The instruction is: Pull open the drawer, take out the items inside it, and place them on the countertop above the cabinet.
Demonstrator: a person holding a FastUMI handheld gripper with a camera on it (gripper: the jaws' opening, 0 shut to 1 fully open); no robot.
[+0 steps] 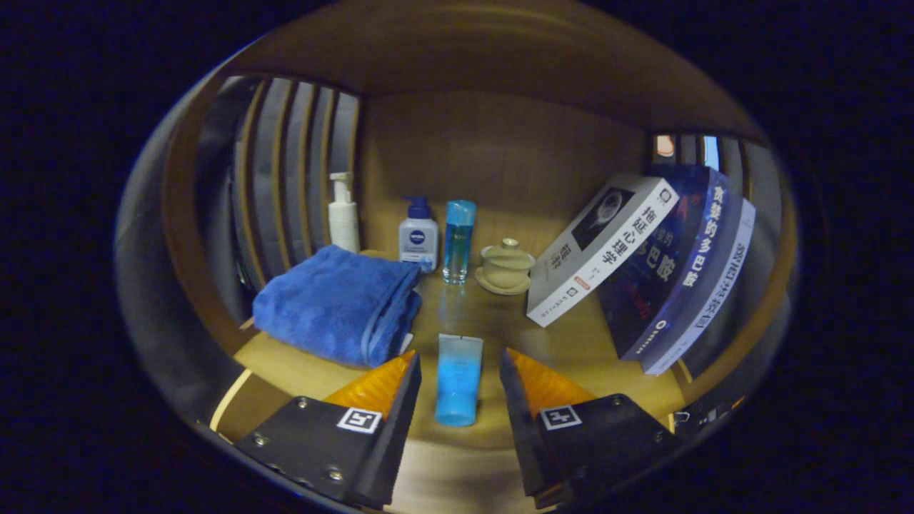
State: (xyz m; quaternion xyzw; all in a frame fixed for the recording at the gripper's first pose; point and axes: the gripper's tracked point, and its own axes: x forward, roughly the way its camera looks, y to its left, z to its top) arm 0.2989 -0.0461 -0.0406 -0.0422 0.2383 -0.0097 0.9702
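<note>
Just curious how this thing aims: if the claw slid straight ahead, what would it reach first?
Probably the blue tube lying between the open claw's fingers, neither touching it. Beyond stands a tall blue bottle; depth is hard to judge.

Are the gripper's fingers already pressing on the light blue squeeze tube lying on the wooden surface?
No. The gripper is open, and the light blue squeeze tube lies flat between its fingers with wood showing on both sides.
</note>
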